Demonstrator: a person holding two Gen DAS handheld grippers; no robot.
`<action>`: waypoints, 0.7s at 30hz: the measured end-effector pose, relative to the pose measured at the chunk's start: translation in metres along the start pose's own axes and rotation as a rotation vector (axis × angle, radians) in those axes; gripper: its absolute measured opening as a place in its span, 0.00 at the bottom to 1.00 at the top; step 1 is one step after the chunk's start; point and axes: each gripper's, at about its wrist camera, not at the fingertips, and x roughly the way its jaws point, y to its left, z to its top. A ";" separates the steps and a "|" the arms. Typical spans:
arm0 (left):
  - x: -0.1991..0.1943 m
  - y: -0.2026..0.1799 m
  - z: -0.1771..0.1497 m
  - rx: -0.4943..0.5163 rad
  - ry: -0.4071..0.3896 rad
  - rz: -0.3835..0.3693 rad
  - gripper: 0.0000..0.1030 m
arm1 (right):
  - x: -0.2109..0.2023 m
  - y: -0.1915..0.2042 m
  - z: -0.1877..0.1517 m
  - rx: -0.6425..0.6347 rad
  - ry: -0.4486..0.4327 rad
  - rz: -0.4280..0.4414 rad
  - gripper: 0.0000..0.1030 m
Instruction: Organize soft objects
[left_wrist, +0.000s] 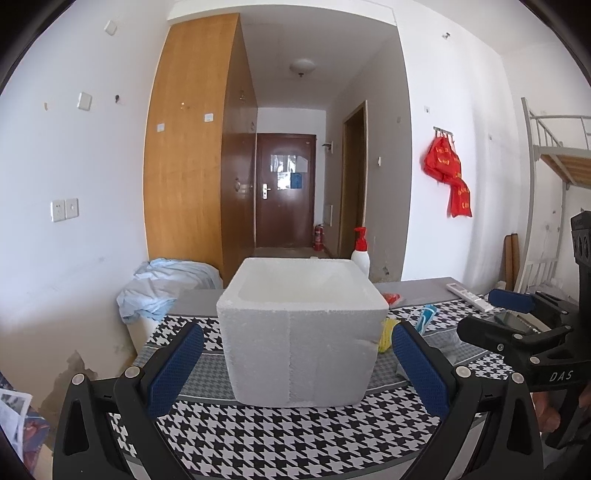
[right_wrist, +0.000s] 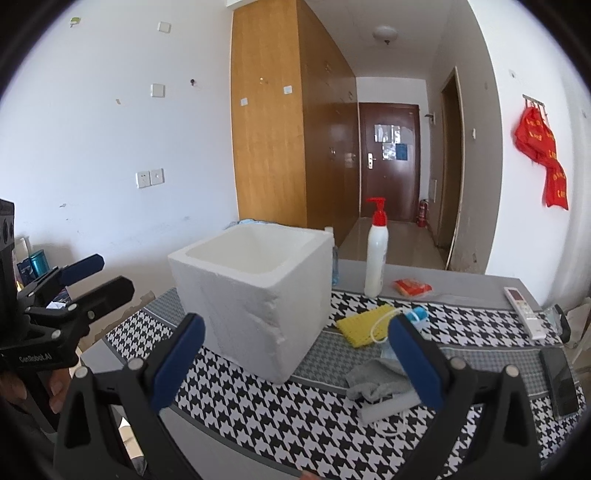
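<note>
A white foam box (left_wrist: 301, 332) stands open-topped on the houndstooth tablecloth (left_wrist: 295, 435); its inside looks empty. My left gripper (left_wrist: 297, 365) is open just in front of the box, nothing between its blue pads. My right gripper (right_wrist: 297, 362) is also open and empty, near the box's (right_wrist: 255, 295) right front corner. To the right of the box lie a yellow cloth (right_wrist: 364, 325), a crumpled grey cloth (right_wrist: 380, 384) and a small blue-and-white item (right_wrist: 417, 314). Each gripper shows in the other's view: the right one (left_wrist: 491, 314) and the left one (right_wrist: 99, 277).
A white pump bottle with a red top (right_wrist: 376, 258), an orange packet (right_wrist: 412, 287), a remote (right_wrist: 524, 312) and a dark phone (right_wrist: 561, 384) sit on the table. A light blue fabric pile (left_wrist: 162, 291) lies beyond the table's left end. Wall left, hallway behind.
</note>
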 end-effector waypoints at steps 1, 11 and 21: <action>0.000 0.000 -0.002 -0.001 0.002 -0.005 0.99 | 0.001 -0.001 -0.002 0.003 0.004 0.000 0.98; 0.009 -0.007 -0.010 -0.003 0.024 -0.050 0.99 | 0.002 -0.017 -0.013 0.041 0.027 -0.028 0.98; 0.020 -0.018 -0.016 0.006 0.046 -0.111 0.99 | -0.006 -0.031 -0.024 0.058 0.042 -0.072 0.98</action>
